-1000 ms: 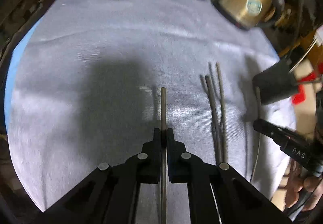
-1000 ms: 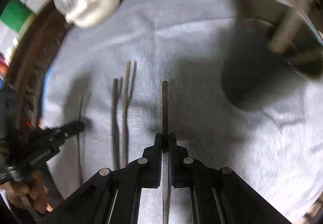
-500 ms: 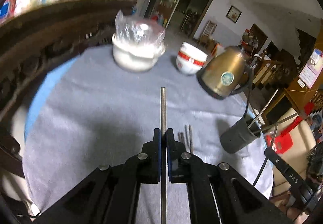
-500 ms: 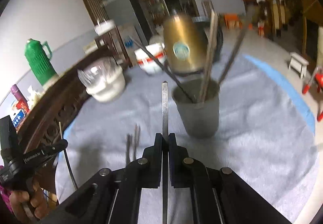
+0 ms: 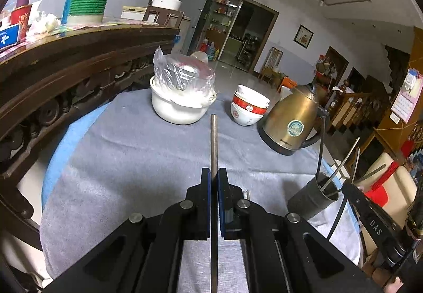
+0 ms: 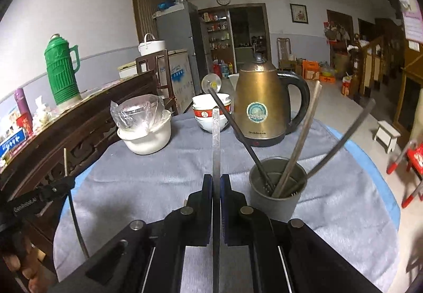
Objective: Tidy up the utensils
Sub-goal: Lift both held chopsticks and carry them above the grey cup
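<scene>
My left claw (image 5: 214, 182) & right claw (image 6: 216, 187) each clamp a thin grey metal chopstick (image 5: 214, 139) (image 6: 216, 139) lengthwise, tip pointing fwd over grey-clothed surface (image 5: 132, 155), dark grey utensil cup (image 6: 275, 195) just right

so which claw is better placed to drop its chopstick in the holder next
Right, probably. The right claw is shut on its chopstick with the grey utensil holder close beside it, just to its right. The left claw also grips a chopstick, but the holder sits farther off to its right.
</scene>
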`<state>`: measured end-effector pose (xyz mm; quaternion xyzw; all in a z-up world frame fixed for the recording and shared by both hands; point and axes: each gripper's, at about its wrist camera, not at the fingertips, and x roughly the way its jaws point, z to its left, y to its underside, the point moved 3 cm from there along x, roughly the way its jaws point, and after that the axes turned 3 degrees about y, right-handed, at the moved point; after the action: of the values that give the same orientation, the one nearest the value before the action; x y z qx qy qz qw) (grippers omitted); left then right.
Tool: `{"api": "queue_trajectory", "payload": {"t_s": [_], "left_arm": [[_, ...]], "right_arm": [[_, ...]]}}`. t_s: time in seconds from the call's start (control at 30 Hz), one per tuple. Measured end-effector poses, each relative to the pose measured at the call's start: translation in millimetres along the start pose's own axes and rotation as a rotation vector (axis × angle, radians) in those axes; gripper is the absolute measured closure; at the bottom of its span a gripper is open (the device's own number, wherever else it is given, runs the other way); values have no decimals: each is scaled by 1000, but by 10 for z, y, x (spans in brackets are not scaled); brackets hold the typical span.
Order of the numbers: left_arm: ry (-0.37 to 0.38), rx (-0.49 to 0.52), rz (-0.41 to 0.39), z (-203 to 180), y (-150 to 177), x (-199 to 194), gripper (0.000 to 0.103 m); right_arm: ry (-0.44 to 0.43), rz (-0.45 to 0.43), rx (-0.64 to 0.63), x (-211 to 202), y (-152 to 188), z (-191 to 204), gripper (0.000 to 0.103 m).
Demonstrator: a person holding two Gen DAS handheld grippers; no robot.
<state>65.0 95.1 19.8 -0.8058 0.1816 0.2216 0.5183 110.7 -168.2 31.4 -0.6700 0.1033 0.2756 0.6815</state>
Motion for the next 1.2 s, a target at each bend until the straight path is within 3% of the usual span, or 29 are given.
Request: {"api": "queue_trajectory", "payload": {"t_s": [0.4, 0.87, 1.2], "left_arm": [[-18, -5, -10, 23, 7, 91, 98], [-3, 4, -43, 15, -57, 296, 98], [-19, 58, -120, -60, -31, 362, 98]], "right_arm": [[5, -13, -47, 42, -30, 76, 97], [29, -74, 1, -123, -7, -121, 97], [38, -131, 15, -81, 60, -191, 97]]}}
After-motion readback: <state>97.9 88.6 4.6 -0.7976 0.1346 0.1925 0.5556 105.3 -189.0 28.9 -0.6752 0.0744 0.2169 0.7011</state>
